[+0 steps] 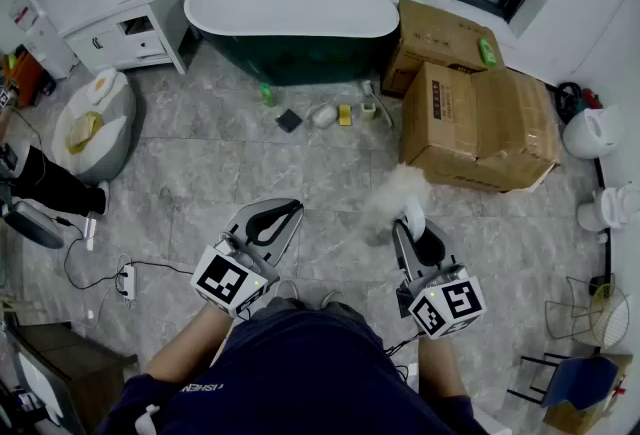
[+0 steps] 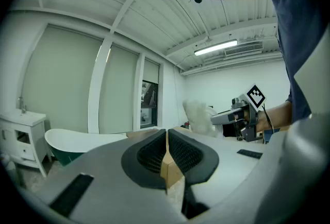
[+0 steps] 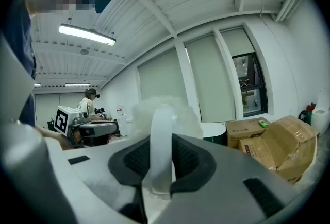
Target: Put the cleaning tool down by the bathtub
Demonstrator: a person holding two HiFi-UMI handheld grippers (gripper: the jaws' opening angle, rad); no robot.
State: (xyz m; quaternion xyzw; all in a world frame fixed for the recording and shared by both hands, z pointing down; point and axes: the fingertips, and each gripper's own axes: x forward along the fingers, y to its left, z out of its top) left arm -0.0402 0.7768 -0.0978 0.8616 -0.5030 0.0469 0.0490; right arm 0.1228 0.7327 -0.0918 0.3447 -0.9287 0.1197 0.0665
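The cleaning tool is a fluffy white duster point(image 1: 394, 196) with a white handle point(image 3: 161, 140). My right gripper point(image 1: 413, 226) is shut on that handle, and the fluffy head point(image 3: 166, 109) sticks out beyond the jaws, held level above the floor. The green bathtub with a white inside point(image 1: 300, 60) stands across the room at the far wall, well beyond both grippers. My left gripper point(image 1: 291, 209) hovers beside the right one with its jaws closed together and nothing in them point(image 2: 166, 138). The left gripper view shows the duster point(image 2: 198, 114) off to the right.
Large cardboard boxes point(image 1: 482, 123) stand right of the tub, and a white vanity cabinet point(image 1: 128, 19) stands to its left. Small items point(image 1: 323, 115) lie on the floor in front of the tub. A cushion point(image 1: 95, 123) and a power strip with a cable point(image 1: 127, 280) are at the left.
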